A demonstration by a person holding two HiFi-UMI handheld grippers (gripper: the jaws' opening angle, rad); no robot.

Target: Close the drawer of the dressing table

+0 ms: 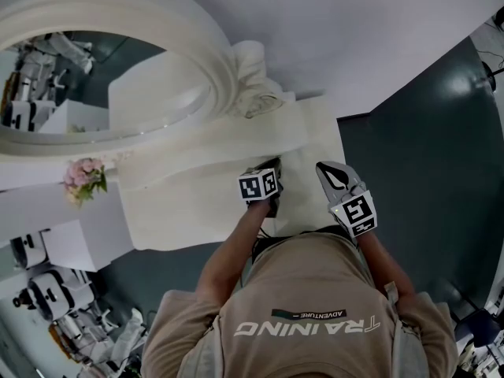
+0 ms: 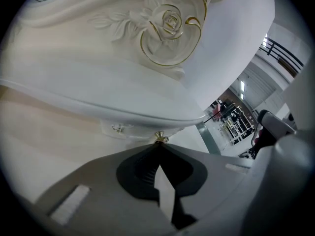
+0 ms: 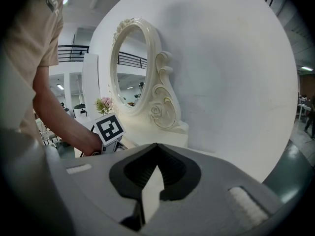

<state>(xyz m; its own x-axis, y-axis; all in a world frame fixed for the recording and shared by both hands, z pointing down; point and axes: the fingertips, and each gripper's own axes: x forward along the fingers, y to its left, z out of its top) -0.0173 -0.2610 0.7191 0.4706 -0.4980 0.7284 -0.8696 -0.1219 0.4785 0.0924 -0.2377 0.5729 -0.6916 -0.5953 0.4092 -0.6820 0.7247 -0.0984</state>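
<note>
The right gripper (image 3: 156,144) has its jaws closed tip to tip, nothing between them. Beyond stands the white dressing table (image 3: 170,132) with its oval mirror (image 3: 129,63) and pink flowers (image 3: 103,103). A person's arm (image 3: 59,114) holds the left gripper (image 3: 109,128) close by the table.

The mirror (image 1: 94,85) stands at the back of the counter (image 1: 197,211), against the wall (image 1: 354,38), and the flowers (image 1: 85,177) sit before it on the counter's left part. The left tongs (image 2: 158,146) are at the counter's front, tips at the drawer knob (image 2: 160,138) just under the overhanging edge. The right tongs (image 1: 326,169) are beside them to the right, near the counter's right end.
</note>
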